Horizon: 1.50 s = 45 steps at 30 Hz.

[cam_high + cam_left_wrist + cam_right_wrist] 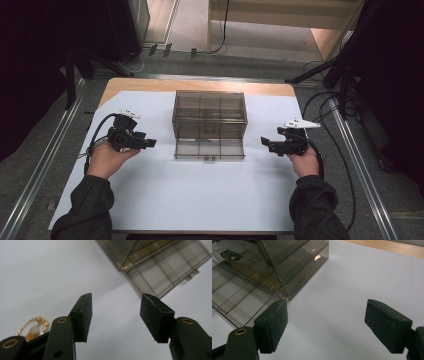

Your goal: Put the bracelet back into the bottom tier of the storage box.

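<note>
A smoky see-through drawer box (pixel 210 112) stands mid-table, its bottom drawer (pixel 209 149) pulled out toward me and divided into compartments. My left gripper (pixel 150 143) hovers left of the drawer and points at it. In the left gripper view, the left gripper (pixel 116 305) is open with bare white surface between the pads, and the box (pixel 160 267) lies ahead to the right. A small gold piece of jewellery (pixel 33 327) lies low left, partly behind the jaw. My right gripper (pixel 264 141) is right of the drawer. In its own view, the right gripper (pixel 327 307) is open and holds nothing, beside the drawer (pixel 239 297).
A white sheet (pixel 200 195) covers most of the wooden table (pixel 200 85). Metal rails (pixel 45 150) run along both sides. Black cables (pixel 345 165) trail from the grippers. Dark stands and floor cables sit beyond the far edge.
</note>
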Each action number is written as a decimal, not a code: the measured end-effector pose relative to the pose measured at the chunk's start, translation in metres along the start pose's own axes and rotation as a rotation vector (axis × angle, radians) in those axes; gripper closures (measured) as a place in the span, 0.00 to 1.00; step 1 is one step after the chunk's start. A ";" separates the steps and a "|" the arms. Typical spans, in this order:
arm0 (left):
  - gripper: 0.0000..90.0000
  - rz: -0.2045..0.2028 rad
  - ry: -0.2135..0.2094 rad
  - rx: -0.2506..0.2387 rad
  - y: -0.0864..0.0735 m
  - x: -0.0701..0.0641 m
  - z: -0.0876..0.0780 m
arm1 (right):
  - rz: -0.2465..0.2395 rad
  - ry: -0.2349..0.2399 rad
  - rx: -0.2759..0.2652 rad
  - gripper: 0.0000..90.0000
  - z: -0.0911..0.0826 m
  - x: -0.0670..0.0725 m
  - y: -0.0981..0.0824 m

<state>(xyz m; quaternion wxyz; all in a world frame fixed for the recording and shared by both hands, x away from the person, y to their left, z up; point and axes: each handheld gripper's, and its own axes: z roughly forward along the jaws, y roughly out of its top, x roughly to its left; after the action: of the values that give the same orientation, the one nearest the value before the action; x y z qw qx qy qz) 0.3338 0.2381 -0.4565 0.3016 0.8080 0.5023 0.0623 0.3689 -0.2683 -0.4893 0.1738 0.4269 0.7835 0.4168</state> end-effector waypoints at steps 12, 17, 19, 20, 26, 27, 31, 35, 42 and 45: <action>0.45 0.001 -0.009 -0.004 -0.001 0.001 -0.002 | -0.012 -0.002 0.005 0.22 -0.001 0.000 -0.001; 0.47 -0.040 -0.002 0.041 0.000 0.002 -0.005 | -0.029 0.001 0.003 0.22 -0.002 0.003 0.000; 0.45 -0.038 -0.004 0.048 0.001 0.002 -0.005 | -0.035 0.002 0.006 0.21 -0.002 0.004 -0.001; 0.44 -0.037 -0.006 0.049 0.001 0.003 -0.005 | -0.039 0.003 0.010 0.21 -0.002 0.004 -0.001; 0.45 -0.029 0.016 0.049 0.002 0.004 -0.009 | -0.043 0.006 0.013 0.21 -0.002 0.004 -0.001; 0.45 -0.031 0.013 0.046 0.002 0.005 -0.010 | -0.042 0.007 0.013 0.21 -0.002 0.004 -0.001; 0.44 -0.027 0.009 0.041 0.001 0.007 -0.012 | -0.042 0.007 0.009 0.21 -0.002 0.004 -0.001; 0.44 -0.027 0.006 0.038 0.000 0.009 -0.015 | -0.041 0.007 0.008 0.21 -0.002 0.004 0.000; 0.42 -0.001 0.006 0.015 0.000 0.010 -0.022 | -0.040 0.017 0.028 0.21 0.001 0.004 -0.001; 0.42 0.014 0.007 0.009 -0.001 0.009 -0.024 | -0.037 0.018 0.029 0.21 0.002 0.004 -0.001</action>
<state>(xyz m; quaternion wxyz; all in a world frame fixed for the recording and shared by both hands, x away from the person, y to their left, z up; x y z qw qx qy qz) 0.3283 0.2560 -0.4396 0.2954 0.8128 0.4979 0.0651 0.3674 -0.2642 -0.4915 0.1682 0.4109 0.7988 0.4060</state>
